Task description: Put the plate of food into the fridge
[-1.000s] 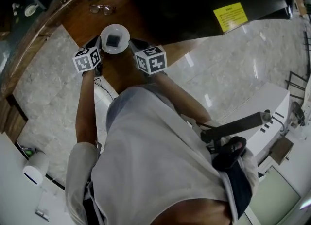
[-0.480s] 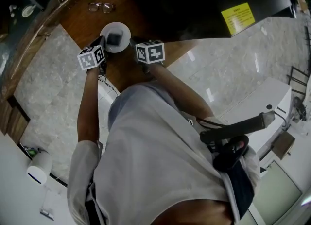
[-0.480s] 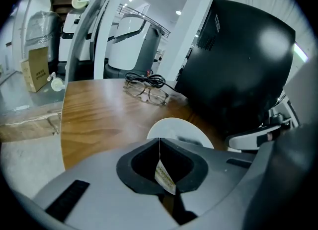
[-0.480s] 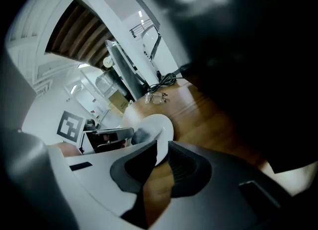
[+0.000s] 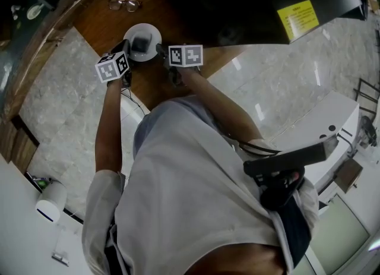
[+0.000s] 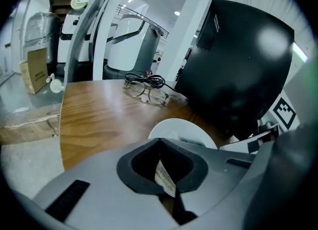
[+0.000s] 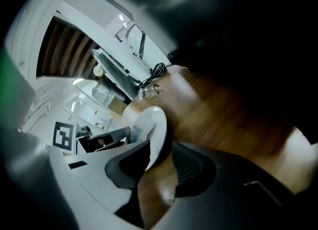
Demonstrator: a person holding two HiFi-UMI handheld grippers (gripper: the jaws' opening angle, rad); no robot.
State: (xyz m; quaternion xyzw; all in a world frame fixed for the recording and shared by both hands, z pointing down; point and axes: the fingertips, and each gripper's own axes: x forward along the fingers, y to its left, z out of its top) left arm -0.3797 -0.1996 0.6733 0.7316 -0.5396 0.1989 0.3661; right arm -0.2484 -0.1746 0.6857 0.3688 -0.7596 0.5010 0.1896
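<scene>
Wooden worktop takes the weight: left gripper pinches the plate of food by its rim, steadying it, while right gripper, jaws just sprung wide, straddles the opposite rim, probably freeing itself for the black fridge.

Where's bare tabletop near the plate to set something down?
Biggest patch: the wood left of the plate, between the glasses and the edge of the table. Another strip runs right of it, along the black unit. Crowded at the plate, between the left hand-held gripper and right hand-held gripper.
</scene>
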